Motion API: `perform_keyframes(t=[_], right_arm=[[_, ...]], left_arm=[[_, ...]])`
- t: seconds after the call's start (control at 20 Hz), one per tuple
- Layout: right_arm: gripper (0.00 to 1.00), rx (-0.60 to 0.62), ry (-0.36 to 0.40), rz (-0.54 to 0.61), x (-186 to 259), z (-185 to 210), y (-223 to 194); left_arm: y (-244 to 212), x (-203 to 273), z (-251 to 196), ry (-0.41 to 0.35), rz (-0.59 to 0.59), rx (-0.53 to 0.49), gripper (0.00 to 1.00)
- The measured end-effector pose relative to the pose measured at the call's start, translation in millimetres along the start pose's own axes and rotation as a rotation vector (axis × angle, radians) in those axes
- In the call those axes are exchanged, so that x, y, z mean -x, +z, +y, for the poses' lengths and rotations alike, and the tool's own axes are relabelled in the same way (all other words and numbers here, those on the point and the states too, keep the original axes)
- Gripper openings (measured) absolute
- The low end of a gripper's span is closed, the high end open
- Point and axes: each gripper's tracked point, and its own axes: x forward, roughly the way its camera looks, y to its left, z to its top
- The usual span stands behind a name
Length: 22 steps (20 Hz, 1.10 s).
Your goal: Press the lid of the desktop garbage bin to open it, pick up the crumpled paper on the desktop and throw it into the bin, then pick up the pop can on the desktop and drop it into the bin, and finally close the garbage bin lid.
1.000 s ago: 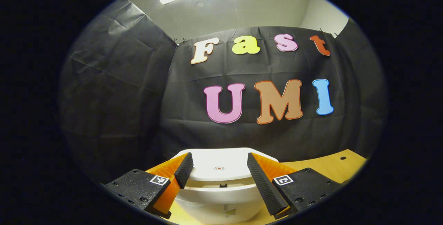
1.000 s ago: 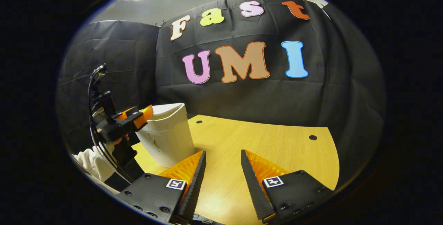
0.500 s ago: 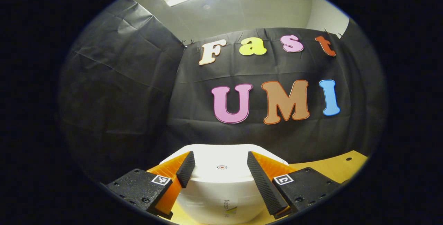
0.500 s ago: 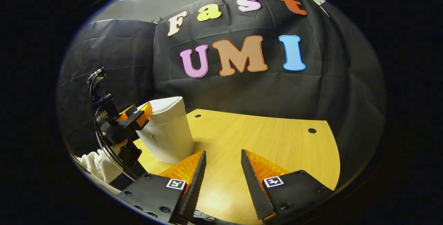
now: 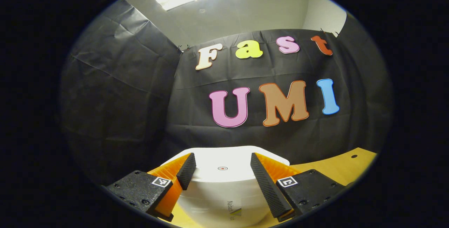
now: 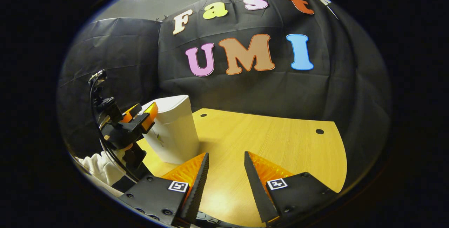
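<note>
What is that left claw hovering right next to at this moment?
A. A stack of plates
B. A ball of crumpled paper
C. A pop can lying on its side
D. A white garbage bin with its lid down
D: in the left gripper view the left claw is open with its fingers on either side of the closed lid of the white garbage bin, which stands on the wooden desktop.
</note>
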Motion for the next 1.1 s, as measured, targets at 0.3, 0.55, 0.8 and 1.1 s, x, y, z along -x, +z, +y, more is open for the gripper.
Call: perform_keyframes(t=[0.3, 0.55, 0.8, 1.1], right_arm=[[0.66, -0.007, -0.01, -0.016, 0.5, 2.1, 2.5], [0.66, -0.019, -0.019, -0.018, 0.1, 3.4, 0.5], [0.66, -0.015, -0.014, -0.021, -4.0, 7.5, 2.9], [0.66, -0.022, -0.022, -0.031, -2.2, 7.8, 4.2]], left_arm=[[7.9, 4.3, -1.7, -0.014, -0.071, -0.004, 0.94], [13.6, 1.9, 0.5, -0.012, -0.067, -0.033, 0.94], [38.9, -3.0, -4.6, -0.034, -0.13, -0.085, 0.91], [46.0, 5.3, -27.0, -0.091, -0.077, 0.019, 0.92]])
